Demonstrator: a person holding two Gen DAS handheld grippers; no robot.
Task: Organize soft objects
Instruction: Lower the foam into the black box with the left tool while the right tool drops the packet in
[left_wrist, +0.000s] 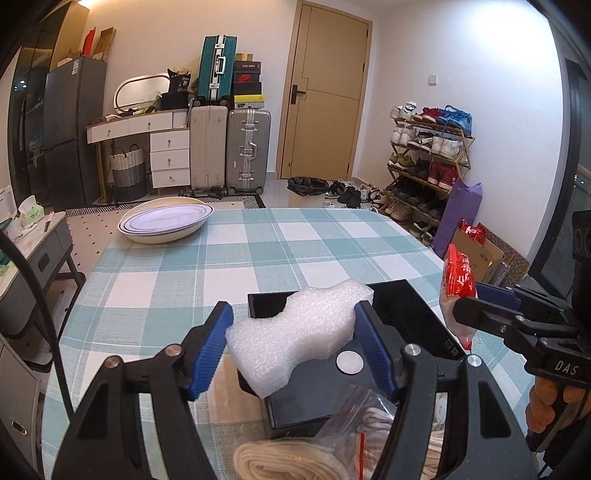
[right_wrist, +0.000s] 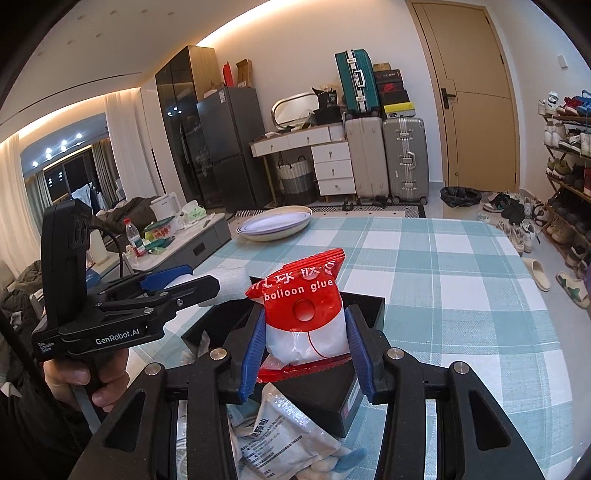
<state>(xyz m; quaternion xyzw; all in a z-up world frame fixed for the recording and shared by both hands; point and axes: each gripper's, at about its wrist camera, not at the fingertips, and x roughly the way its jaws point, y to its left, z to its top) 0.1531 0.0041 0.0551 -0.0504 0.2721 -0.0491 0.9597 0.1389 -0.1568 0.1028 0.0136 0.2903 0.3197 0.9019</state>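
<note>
My left gripper (left_wrist: 295, 332) is shut on a white foam piece (left_wrist: 299, 332) and holds it above a black box (left_wrist: 417, 314) on the checked table. My right gripper (right_wrist: 304, 350) is shut on a red and white balloon glue packet (right_wrist: 304, 317), held over the same black box (right_wrist: 365, 306). The right gripper also shows at the right of the left wrist view (left_wrist: 480, 314) with the packet (left_wrist: 458, 280). The left gripper shows at the left of the right wrist view (right_wrist: 177, 288) with the foam (right_wrist: 232, 284).
A coil of cream cord (left_wrist: 280, 461) and a clear zip bag (left_wrist: 365, 417) lie at the near table edge. A grey-white pouch (right_wrist: 280, 435) lies below the right gripper. Stacked plates (left_wrist: 166, 221) stand at the far left of the table (left_wrist: 280, 251).
</note>
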